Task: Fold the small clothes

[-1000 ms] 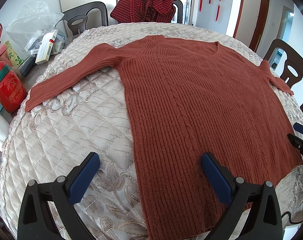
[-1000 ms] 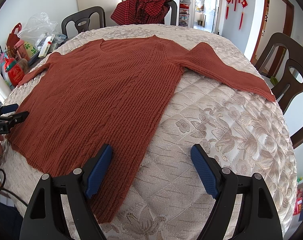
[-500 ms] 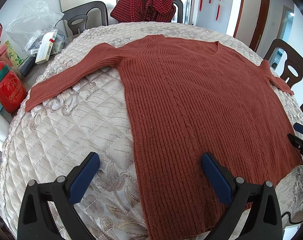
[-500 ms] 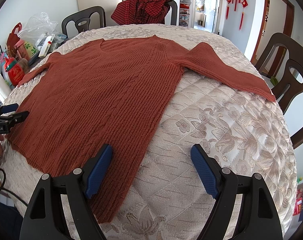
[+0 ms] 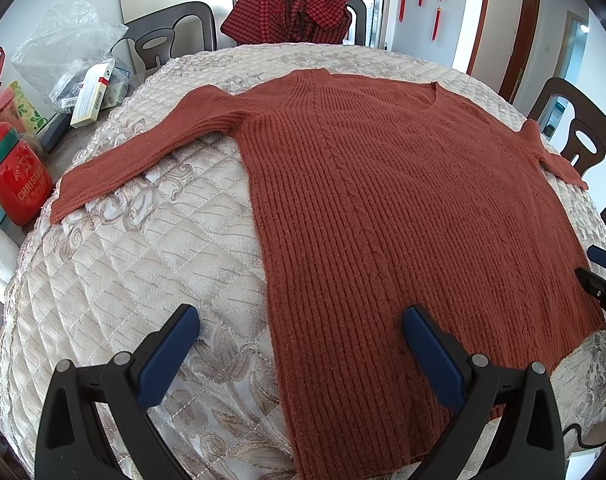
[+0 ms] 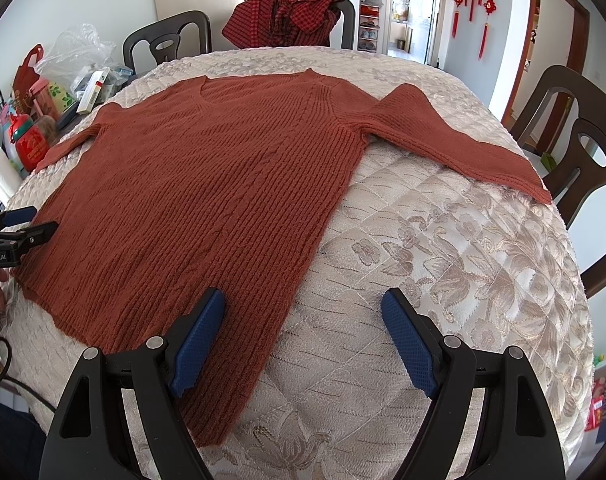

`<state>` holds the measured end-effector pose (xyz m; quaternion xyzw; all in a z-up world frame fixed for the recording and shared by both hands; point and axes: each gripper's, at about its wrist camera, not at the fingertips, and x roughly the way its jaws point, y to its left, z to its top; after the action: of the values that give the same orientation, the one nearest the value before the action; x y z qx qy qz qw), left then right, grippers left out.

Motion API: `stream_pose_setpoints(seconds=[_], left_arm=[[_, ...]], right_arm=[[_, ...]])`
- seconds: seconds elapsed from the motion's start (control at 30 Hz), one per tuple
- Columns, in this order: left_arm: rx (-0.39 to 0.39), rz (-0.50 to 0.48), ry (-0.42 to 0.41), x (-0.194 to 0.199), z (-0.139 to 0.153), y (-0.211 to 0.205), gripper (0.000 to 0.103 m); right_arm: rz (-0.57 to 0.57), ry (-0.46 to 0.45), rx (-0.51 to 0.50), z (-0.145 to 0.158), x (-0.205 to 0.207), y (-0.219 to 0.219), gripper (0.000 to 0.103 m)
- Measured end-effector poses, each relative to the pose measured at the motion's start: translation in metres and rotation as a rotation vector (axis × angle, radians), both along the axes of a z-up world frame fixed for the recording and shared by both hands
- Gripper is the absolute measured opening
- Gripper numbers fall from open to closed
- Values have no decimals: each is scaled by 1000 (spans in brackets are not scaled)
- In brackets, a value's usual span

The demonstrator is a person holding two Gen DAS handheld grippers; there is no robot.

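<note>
rust ribbed-knit V-neck sweater (image 5: 403,208) flat on quilted floral surface (image 5: 135,248), sleeves out, left gripper (image 5: 299,340) and right gripper (image 6: 303,320) fingers spread, empty

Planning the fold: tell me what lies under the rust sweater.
The sweater lies flat on a quilted floral cover, sleeves spread. Whatever the knit covers is hidden.

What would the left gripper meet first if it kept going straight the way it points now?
Probably the rust-red sweater: the open left gripper straddles its side edge near the hem, one finger over the knit, the other over the quilted table cover. Height above the cloth is unclear.
</note>
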<state>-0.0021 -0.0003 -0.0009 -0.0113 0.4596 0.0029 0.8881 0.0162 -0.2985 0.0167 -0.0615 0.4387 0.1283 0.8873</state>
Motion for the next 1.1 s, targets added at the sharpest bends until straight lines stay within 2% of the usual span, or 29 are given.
stream_pose_setpoints(seconds=[1.1], left_arm=[[0, 2, -1, -1, -3, 2, 103]], right_arm=[[-3, 12, -2, -4, 3, 0, 81]])
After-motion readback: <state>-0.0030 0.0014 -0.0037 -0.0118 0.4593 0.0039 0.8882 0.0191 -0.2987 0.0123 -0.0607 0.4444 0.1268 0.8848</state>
